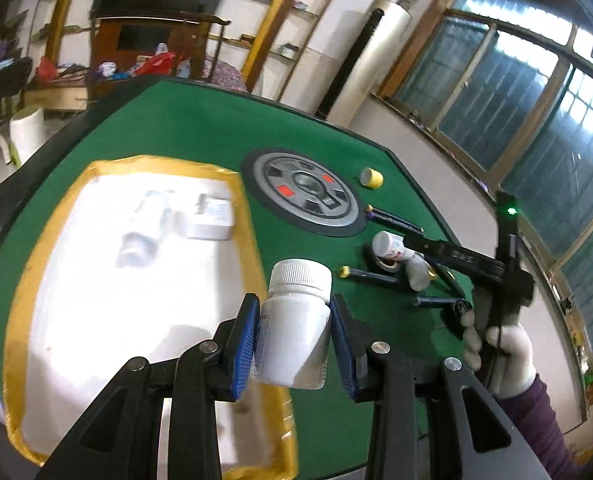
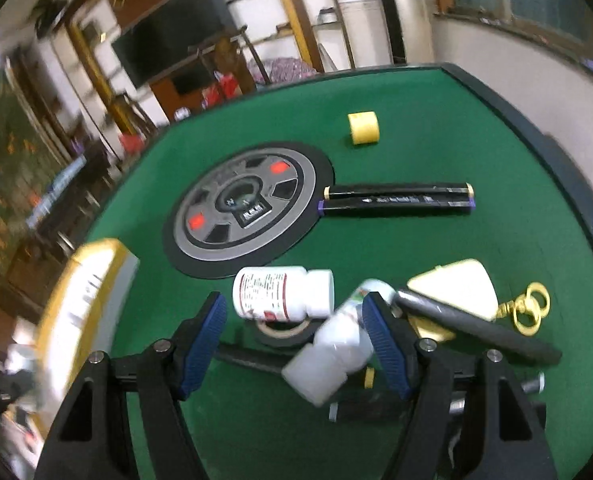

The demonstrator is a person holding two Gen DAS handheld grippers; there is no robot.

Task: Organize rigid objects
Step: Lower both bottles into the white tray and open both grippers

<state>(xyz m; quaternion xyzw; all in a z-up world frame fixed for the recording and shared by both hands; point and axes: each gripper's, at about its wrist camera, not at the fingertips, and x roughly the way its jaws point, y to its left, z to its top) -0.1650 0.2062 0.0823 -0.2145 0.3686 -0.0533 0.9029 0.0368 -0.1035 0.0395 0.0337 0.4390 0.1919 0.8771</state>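
My left gripper (image 1: pixel 295 340) is shut on a white pill bottle (image 1: pixel 294 326), held upright over the edge of a white tray with a yellow rim (image 1: pixel 252 240). The tray holds a clear bottle (image 1: pixel 144 232) and a white box (image 1: pixel 210 218). My right gripper (image 2: pixel 294 344) is open above a pile on the green table: a red-labelled white bottle (image 2: pixel 282 292), a plain white bottle (image 2: pixel 332 356), a roll of black tape (image 2: pixel 284 332), and black markers (image 2: pixel 476 330). The right gripper also shows in the left wrist view (image 1: pixel 416 240).
A round grey disc (image 2: pixel 248 208) is set in the table's middle. A yellow tape roll (image 2: pixel 363 128) lies beyond it. Two black markers (image 2: pixel 396 198) lie side by side. A cream triangular object (image 2: pixel 456 288) and a gold ring clasp (image 2: pixel 530 312) lie at right.
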